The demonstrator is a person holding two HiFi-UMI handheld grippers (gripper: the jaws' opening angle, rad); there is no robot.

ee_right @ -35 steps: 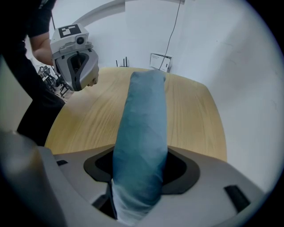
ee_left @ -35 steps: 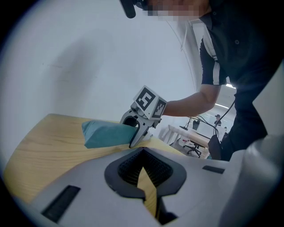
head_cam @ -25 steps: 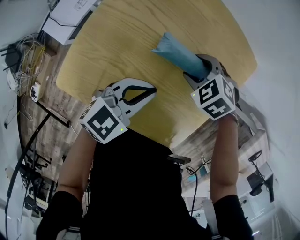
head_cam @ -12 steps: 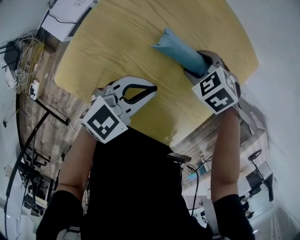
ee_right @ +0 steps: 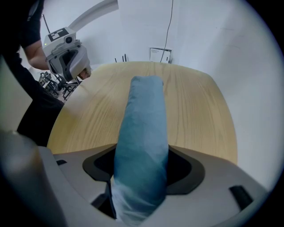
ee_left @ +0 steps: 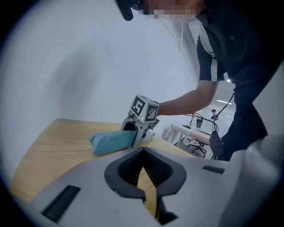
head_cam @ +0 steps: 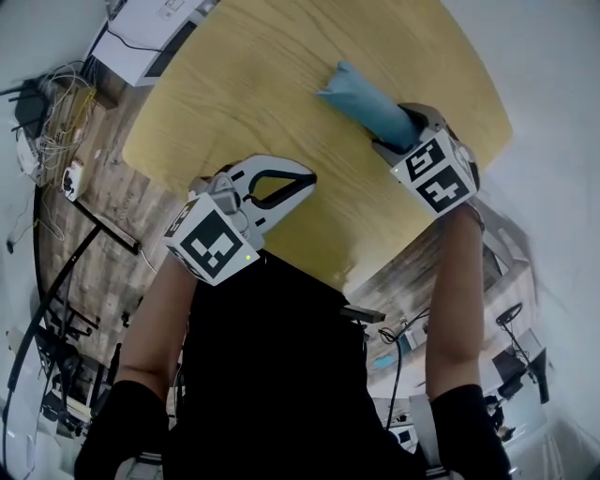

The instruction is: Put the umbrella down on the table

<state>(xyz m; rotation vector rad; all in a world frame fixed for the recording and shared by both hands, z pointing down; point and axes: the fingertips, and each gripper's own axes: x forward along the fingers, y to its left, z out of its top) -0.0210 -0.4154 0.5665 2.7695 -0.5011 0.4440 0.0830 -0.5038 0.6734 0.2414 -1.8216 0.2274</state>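
Observation:
A folded light-blue umbrella (head_cam: 364, 97) in its sleeve points out over the round wooden table (head_cam: 253, 84). My right gripper (head_cam: 401, 139) is shut on its near end, at the table's right side. In the right gripper view the umbrella (ee_right: 142, 128) runs straight out from between the jaws (ee_right: 141, 186). The left gripper view shows the umbrella (ee_left: 113, 142) low over the tabletop; contact is unclear. My left gripper (head_cam: 302, 183) hovers at the table's near edge, shut and holding nothing (ee_left: 146, 186).
A white box (head_cam: 150, 28) sits beyond the table's far left edge, with cables (head_cam: 47, 122) on the wooden floor below. Desks and office chairs (head_cam: 511, 342) stand to the right. White walls close off the far side (ee_right: 199, 35).
The right gripper and the umbrella have shifted slightly further out over the table. The left gripper has hardly moved.

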